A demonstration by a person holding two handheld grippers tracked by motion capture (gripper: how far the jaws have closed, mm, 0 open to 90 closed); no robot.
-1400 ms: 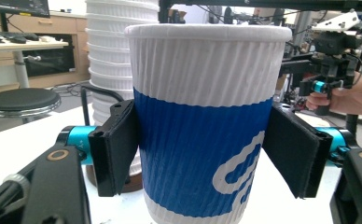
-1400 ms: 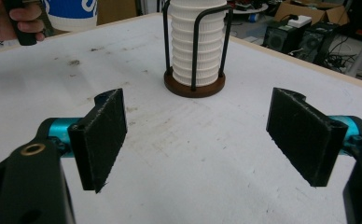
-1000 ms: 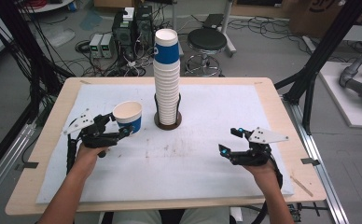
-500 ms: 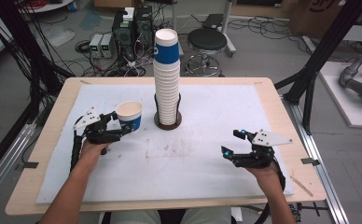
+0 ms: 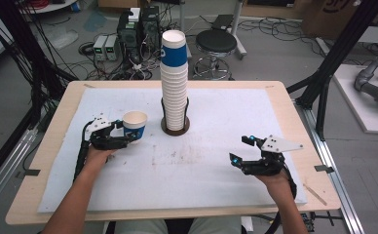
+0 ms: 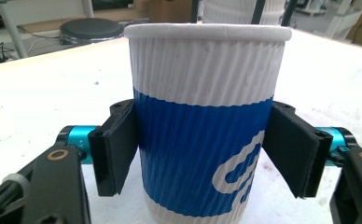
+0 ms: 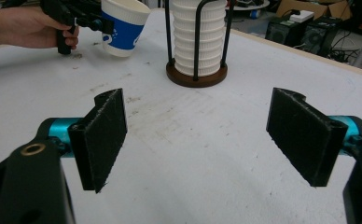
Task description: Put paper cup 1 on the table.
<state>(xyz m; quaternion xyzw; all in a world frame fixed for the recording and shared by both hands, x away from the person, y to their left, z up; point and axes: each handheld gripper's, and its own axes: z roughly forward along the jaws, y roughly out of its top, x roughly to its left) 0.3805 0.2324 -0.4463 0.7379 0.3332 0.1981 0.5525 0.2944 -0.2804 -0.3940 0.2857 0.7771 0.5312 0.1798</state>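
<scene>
At the left, the left gripper (image 5: 123, 140) has its jaws clamped on the sides of a blue-and-white paper cup (image 5: 134, 125), gripping the blue band so it stays upright just above the tabletop (image 5: 216, 185), left of the cup stack (image 5: 174, 83) (kept straight by a wire holder (image 5: 175, 127)). At the right, the right gripper (image 5: 239, 150) waits with jaws apart, holding nothing.

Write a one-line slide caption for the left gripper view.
Left gripper clamps a blue-and-white ribbed paper cup upright over the white table cover.
</scene>
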